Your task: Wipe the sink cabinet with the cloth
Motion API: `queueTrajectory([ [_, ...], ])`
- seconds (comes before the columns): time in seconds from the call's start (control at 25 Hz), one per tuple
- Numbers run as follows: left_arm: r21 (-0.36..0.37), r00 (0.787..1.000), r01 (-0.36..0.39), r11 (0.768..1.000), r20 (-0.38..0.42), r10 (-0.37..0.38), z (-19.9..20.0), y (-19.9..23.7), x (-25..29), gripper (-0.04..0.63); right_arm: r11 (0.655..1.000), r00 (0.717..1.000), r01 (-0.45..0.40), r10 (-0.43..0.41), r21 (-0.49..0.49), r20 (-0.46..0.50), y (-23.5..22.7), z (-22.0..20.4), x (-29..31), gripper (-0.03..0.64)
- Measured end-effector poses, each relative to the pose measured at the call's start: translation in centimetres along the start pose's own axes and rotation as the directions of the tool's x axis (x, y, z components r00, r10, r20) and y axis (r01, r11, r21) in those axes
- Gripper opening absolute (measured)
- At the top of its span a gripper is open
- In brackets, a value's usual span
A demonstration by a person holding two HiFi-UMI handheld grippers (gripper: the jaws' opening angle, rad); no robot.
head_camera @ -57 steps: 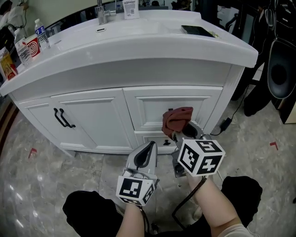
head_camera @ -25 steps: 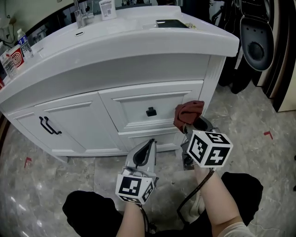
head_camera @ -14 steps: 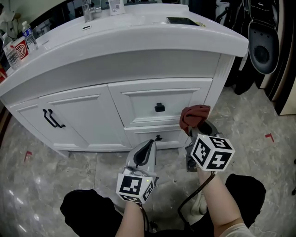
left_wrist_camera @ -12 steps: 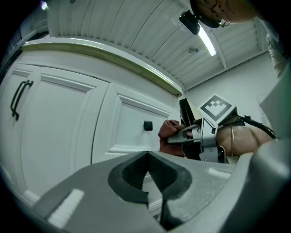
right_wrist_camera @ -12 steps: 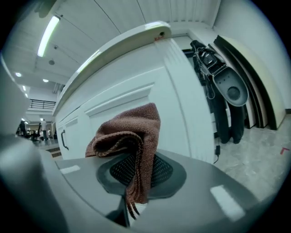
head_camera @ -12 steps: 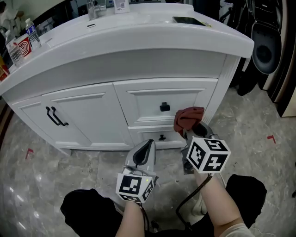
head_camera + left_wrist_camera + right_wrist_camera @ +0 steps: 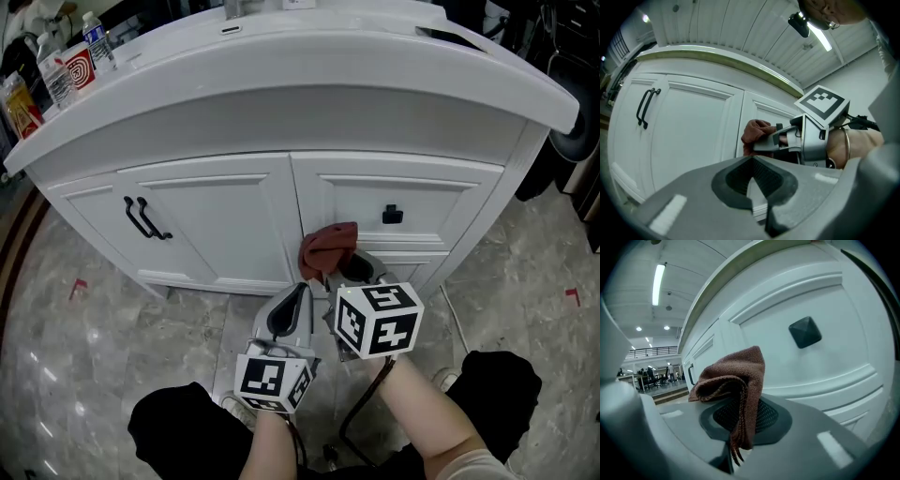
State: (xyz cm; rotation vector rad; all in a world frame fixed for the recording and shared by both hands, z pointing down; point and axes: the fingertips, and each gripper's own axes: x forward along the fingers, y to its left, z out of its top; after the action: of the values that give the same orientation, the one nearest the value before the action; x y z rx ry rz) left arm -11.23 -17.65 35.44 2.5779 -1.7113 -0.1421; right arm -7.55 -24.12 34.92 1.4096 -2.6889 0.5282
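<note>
Head view: found the right claw [image 7: 343,272] clamped on the brown cloth [image 7: 328,246], up at the sink cabinet [image 7: 216,220] front between door and drawer; could not tell contact. Found the left claw [image 7: 300,292] just beside it, lower.

Left gripper view: showed the claw [image 7: 751,187] pinched together on nothing.

Right gripper view: showed the jaws gripping a fold of cloth [image 7: 736,380], below the drawer knob [image 7: 805,332].

Right gripper [image 7: 349,270] forward, jaws clamped on cloth [image 7: 328,246]; left gripper [image 7: 300,292] seemingly closed, lower
</note>
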Motion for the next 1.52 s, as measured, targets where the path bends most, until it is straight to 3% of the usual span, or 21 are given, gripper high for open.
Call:
queueTrajectory([
  [0.52,-0.008,1.000,0.018,1.000,0.002,-0.018,-0.3,0.1,0.8,0.000,0.998,0.999,-0.031,0.033,0.053,-0.026,0.5,-0.7,2.2,0.081],
  [1.52,-0.016,0.994,0.112,0.994,0.001,-0.112,-0.2,-6.4,4.0,0.000,0.978,0.988,0.154,-0.156,0.143,0.002,-11.1,1.6,-6.1,0.083],
])
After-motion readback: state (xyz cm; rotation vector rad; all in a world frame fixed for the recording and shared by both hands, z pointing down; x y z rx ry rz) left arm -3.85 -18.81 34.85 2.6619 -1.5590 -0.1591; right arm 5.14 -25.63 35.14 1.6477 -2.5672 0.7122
